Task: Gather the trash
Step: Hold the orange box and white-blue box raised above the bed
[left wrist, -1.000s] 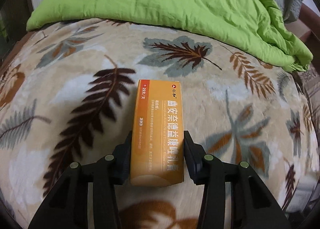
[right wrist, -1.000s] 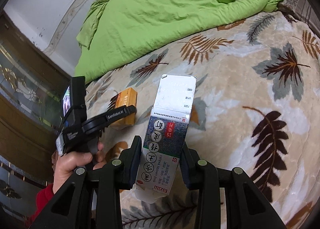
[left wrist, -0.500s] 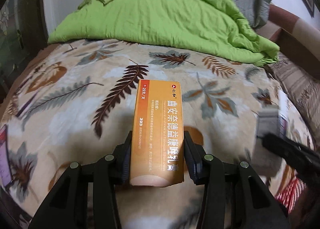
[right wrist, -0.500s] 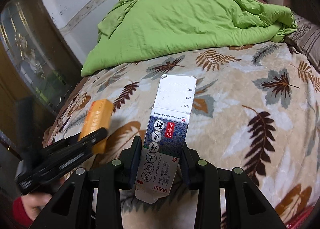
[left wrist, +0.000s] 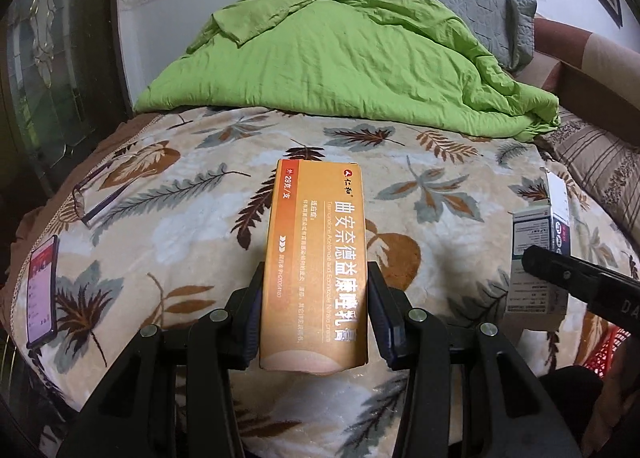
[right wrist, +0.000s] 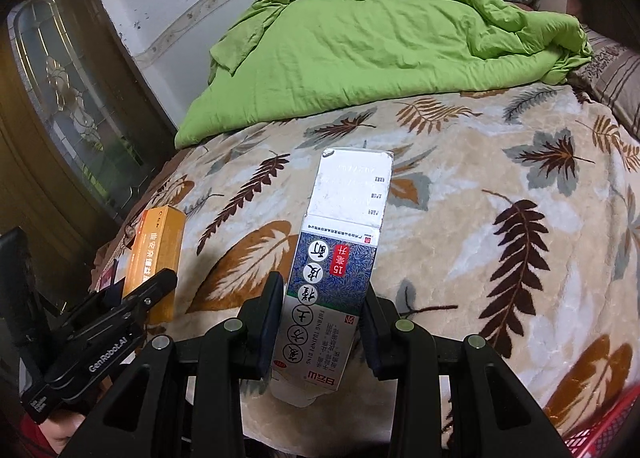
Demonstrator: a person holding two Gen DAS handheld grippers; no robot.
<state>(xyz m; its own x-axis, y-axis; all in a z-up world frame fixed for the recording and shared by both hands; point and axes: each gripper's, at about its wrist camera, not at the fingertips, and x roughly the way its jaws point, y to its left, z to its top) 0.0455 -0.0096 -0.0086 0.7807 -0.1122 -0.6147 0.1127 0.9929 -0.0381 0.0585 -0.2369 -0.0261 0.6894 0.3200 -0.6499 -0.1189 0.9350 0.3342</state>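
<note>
L gripper (left wrist: 316,310) clamps orange box (left wrist: 316,258), R gripper (right wrist: 322,332) blue-white box (right wrist: 336,270)

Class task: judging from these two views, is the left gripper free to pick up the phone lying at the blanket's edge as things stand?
Probably not yet. The left gripper is shut on the orange box, so its jaws are occupied. Nothing lies on the blanket between it and the phone.

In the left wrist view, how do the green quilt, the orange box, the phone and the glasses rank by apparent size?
Largest to smallest:
1. green quilt
2. orange box, though it is nearest the camera, which enlarges it
3. phone and glasses: look similar, so unranked
</note>
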